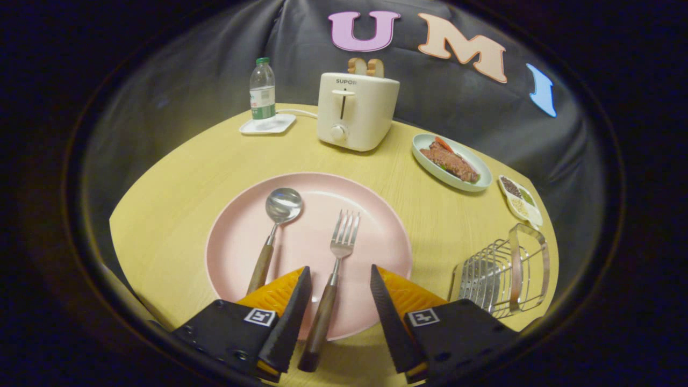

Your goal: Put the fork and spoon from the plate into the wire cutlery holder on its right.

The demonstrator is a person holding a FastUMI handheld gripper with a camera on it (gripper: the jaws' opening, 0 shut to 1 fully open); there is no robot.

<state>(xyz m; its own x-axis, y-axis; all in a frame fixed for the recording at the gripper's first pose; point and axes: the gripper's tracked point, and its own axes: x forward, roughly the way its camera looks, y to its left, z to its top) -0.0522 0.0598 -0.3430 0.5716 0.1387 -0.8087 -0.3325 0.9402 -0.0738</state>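
A staged dining corner inside a cloth-walled booth: a pale wooden worktop (177, 199) carrying a toaster (355, 110) with bread, a water bottle (262, 88), a dish of cooked food (450, 161) and a pink plate (309, 252).

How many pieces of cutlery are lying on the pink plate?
2. The fork lies between the open gripper fingers; the spoon lies beside it, on the side away from the wire holder.

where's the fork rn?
Gripper view: fork lies on the pink plate, right of the spoon, its handle between the open fingers.
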